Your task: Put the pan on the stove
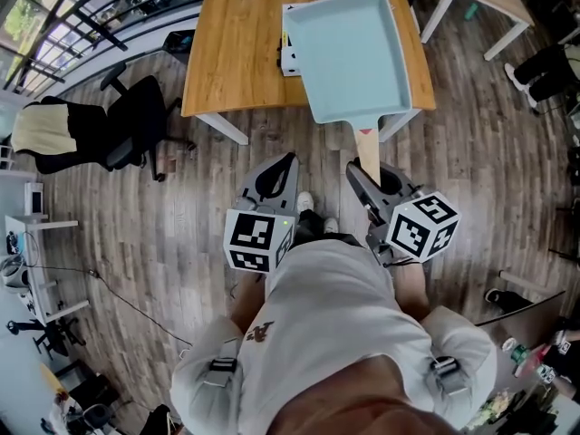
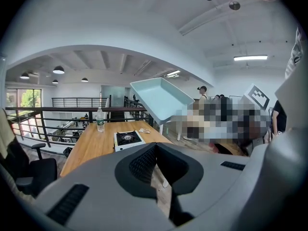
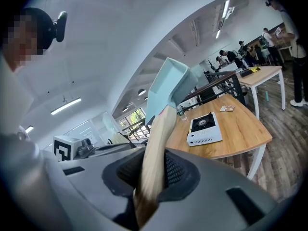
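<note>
**Pan in the air, stove just to its left**

My right claw (image 1: 370, 176) is closed on the wooden handle (image 1: 367, 143) of the pale blue pan (image 1: 349, 53), pinching it near its end. My left claw (image 1: 275, 176) has its tips together and carries nothing. The pan is off the table (image 1: 227, 53), hanging over the near edge at the upper middle of the head view. The small white stove (image 1: 289, 61) shows just at the pan's left edge, partly hidden by it.

To do this carry well, I judge I should bring the pan left until its square body is centred over the stove. Then I should level it and lower it straight down. The grip sits far from the pan's weight, so the body may droop or twist about the handle. A firm pinch and a slow move would guard against that, and the free left claw could steady a side if it swings.

The pan's long axis runs from the handle at the lower middle of the frame up to the far edge at the top, leaning slightly left. The handle points back at me and the open side faces up. In the right gripper view the body rises away from the claw, tilted.
</note>
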The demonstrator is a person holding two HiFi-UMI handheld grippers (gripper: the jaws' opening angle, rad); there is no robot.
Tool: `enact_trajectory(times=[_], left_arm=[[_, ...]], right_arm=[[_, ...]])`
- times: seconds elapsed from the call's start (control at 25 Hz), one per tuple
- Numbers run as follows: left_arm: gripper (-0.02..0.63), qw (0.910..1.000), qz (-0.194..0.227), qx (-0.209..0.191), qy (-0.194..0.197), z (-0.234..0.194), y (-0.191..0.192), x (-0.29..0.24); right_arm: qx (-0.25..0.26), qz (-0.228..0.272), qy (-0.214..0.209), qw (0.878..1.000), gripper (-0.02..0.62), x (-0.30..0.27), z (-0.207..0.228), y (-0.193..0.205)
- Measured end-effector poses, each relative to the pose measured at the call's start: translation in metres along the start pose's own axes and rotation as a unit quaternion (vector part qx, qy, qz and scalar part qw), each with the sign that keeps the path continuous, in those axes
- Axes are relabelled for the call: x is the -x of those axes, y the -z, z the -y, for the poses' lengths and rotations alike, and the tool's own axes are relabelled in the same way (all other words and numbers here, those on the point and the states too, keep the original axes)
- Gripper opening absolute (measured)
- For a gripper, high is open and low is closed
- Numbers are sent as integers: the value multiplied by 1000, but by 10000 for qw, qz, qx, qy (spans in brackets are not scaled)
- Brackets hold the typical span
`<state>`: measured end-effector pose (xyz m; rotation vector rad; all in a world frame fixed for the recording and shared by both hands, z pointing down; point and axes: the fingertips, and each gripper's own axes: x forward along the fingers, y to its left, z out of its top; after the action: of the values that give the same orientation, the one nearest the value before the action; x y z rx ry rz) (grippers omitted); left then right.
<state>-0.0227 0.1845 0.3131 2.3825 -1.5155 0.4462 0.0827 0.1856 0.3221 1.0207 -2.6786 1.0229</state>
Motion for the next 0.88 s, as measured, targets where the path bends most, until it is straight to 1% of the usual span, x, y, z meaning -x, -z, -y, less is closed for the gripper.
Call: enact_trajectory(times=[0.28, 0.68, 0.88], left_arm=[[18, 9995, 204, 131, 188, -28, -17, -23], [18, 9978, 466, 89, 469, -62, -35, -46], [18, 9957, 695, -24, 614, -83, -45, -56]], right_arm=[[11, 68, 148, 9999, 80, -26, 8, -20], [2, 192, 312, 9993, 80, -65, 14, -42], [-25, 225, 445, 9988, 80, -86, 15, -50]])
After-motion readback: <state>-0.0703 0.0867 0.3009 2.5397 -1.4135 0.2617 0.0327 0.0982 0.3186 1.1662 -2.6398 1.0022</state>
